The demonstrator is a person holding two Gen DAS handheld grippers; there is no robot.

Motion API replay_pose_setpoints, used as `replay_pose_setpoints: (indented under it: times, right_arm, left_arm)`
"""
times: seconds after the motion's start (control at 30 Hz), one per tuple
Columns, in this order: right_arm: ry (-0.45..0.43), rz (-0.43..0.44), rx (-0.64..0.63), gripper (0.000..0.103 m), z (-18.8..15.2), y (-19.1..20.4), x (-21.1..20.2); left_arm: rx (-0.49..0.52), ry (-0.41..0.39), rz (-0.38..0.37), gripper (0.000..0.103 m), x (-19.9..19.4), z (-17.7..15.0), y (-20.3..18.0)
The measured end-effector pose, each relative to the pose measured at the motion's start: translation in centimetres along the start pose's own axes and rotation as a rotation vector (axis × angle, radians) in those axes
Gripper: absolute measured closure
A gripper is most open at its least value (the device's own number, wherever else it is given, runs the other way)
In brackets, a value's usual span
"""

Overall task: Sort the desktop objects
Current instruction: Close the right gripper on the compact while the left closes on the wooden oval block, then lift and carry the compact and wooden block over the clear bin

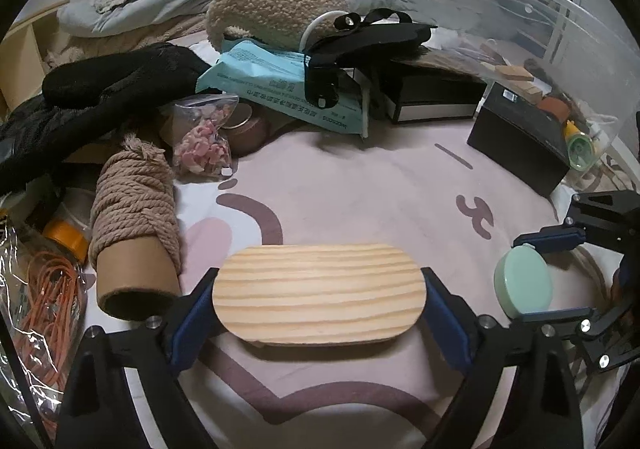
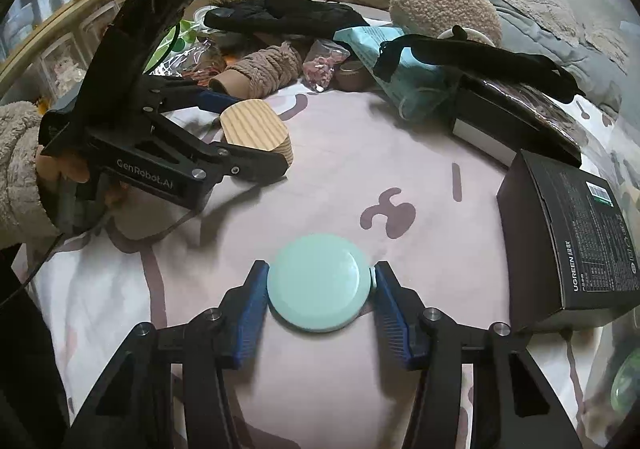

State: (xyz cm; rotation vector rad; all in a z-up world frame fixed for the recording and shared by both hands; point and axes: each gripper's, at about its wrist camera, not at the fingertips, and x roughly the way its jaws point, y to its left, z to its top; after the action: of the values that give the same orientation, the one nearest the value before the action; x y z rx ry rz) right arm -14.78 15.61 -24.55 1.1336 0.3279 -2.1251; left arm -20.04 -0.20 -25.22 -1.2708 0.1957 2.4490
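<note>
My left gripper (image 1: 319, 299) is shut on an oval pine wood block (image 1: 318, 295), pads on its two ends, just above the pink patterned sheet. It also shows in the right wrist view (image 2: 256, 127) at the left, held by the left gripper (image 2: 246, 129). My right gripper (image 2: 320, 285) is shut on a round mint-green disc (image 2: 320, 281), pads on its sides. The disc (image 1: 522, 283) and right gripper (image 1: 536, 277) show at the right edge of the left wrist view.
A rope-wrapped cardboard tube (image 1: 134, 233), a bag of pink pieces (image 1: 204, 141), black cloth (image 1: 116, 81), a teal packet (image 1: 276, 81) and a fleece cushion (image 1: 276, 5) lie beyond. Black boxes (image 2: 568, 233) and a clear plastic bin (image 1: 532, 33) stand on the right.
</note>
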Motion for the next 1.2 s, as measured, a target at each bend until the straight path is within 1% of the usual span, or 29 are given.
replay_pose_setpoints:
  times: [0.13, 0.5, 0.7, 0.93, 1.2]
  right_arm:
    - [-0.002, 0.002, 0.003, 0.050, 0.1, 0.0, 0.0]
    - [-0.016, 0.008, 0.029, 0.050, 0.2, -0.2, -0.6]
    - [-0.037, 0.011, 0.064, 0.050, 0.7, -0.6, -1.4]
    - [-0.116, -0.015, 0.096, 0.050, 2.5, -1.7, -4.4]
    - [-0.226, -0.064, 0.130, 0.050, 5.0, -3.0, -9.4]
  left_arm:
    - [0.018, 0.000, 0.015, 0.009, 0.0, -0.1, -0.3]
    - [0.026, 0.009, 0.040, 0.009, -0.1, -0.5, -0.6]
    - [0.043, -0.017, 0.049, 0.009, -1.4, -0.4, -1.5]
    - [0.039, -0.071, 0.047, 0.009, -4.3, 1.5, -2.8]
    - [0.016, -0.127, 0.053, 0.009, -7.9, 4.1, -4.0]
